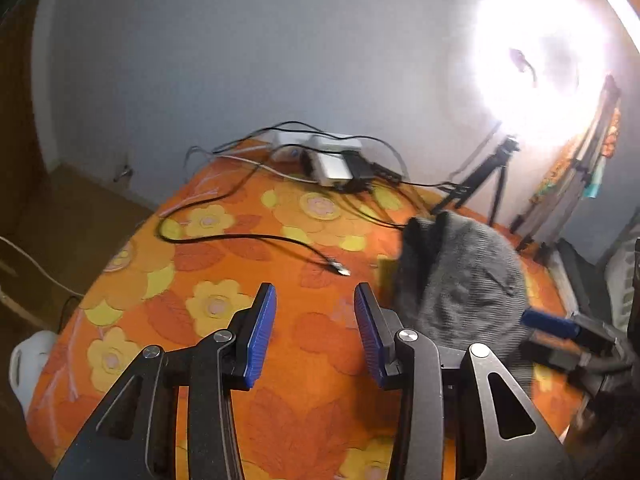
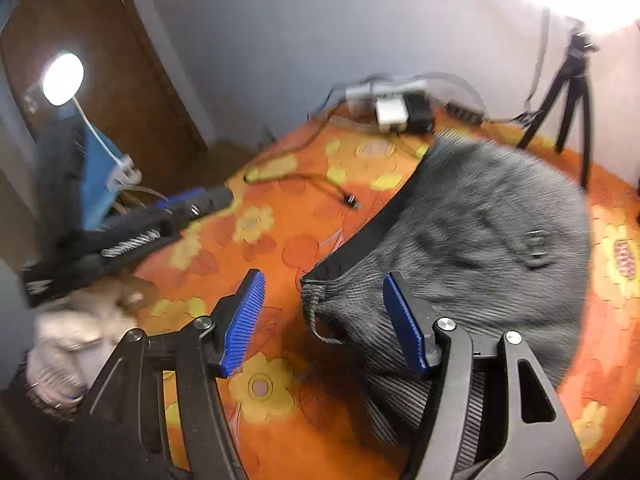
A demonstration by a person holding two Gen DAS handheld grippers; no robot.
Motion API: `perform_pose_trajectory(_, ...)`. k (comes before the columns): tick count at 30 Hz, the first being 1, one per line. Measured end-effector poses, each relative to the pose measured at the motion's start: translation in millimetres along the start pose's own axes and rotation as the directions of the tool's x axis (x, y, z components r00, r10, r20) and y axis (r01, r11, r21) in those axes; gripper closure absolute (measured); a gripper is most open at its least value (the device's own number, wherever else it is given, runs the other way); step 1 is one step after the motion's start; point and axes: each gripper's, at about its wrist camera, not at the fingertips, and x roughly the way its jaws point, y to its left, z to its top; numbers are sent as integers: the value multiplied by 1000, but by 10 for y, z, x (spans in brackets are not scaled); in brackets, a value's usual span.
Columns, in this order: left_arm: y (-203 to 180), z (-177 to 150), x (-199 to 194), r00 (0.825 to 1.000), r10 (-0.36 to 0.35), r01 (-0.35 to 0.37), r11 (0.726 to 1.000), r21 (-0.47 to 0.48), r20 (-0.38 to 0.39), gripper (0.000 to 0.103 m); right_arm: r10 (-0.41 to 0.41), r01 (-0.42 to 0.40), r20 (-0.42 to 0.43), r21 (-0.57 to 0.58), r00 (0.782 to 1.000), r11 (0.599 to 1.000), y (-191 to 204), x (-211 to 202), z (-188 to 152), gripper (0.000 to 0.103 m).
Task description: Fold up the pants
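Left claw [image 1: 315,300]: jaws spread wide, nothing between the blue ribbed pads [image 1: 262,334]; hovers over bare tablecloth, well left of the garment. Also seen from the side at the left edge of the right wrist view [image 2: 192,204], blurred

Right claw [image 2: 324,308]: jaws spread wide, gripping nothing; the corner of the waistband lies in the gap between its pads [image 2: 244,322], whether touching either cannot be told

Pants [image 2: 480,240]: grey ribbed fabric, bunched in a rounded heap on the right part of the table; black waistband [image 2: 376,224] running diagonally along its left edge, with a small loop of fabric at the near corner. In the left wrist view the heap [image 1: 464,280] sits right of the left claw, beside the blue tip of the right claw [image 1: 548,322]

Table [image 1: 304,360]: covered in an orange cloth printed with yellow flowers and red leaves

Black cable [image 1: 240,236]: loose on the cloth, its metal plug end [image 1: 340,269] lying near the left side of the pants, apart from them

Power strip and adapters [image 1: 332,160]: white and black blocks with tangled leads at the far edge of the table, by the wall

Tripod [image 2: 568,92]: black, standing at the far right of the table behind the pants

Lamp [image 2: 62,78]: round, lit, at left before a brown door

Bright light [image 1: 544,52]: glare at upper right, detail washed out
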Motion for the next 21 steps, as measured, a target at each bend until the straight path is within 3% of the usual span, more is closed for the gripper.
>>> perform_pose_trajectory(3, -226, -70, 38, 994, -98, 99, 995, 20, -53, 64, -35, 30, 51, 92, 998, 995, -424, -344, -17, 38)
perform_pose_trajectory(5, -401, -163, 120, 980, -168, 171, 985, 18, -111, 64, -87, 75, 61, 172, 994, 982, -767, -476, -23, 38)
perform_pose_trajectory(8, -663, -296, 294, 965, -191, 205, 977, 64, -177, 62, -107, 86, 47, 332, 993, 939, -1351, -485, 7, 38)
perform_pose_trajectory(10, -774, -366, 406, 968, -154, 177, 979, 105, -199, 49, -133, 110, 31, 401, 991, 909, -1674, -447, 33, 38)
perform_pose_trajectory(14, -836, -420, 604, 979, -68, 96, 985, 143, -190, 48, -159, 136, 19, 428, 987, 893, -1967, -332, 105, 38)
perform_pose_trajectory(18, -819, -402, 705, 991, 59, -31, 976, 218, -123, 64, -132, 115, 18, 377, 991, 919, -1934, -77, 231, 38)
perform_pose_trajectory(21, -711, -385, 799, 988, 91, -64, 976, 206, -123, 64, -92, 85, 7, 312, 996, 946, -1773, 162, 329, 45)
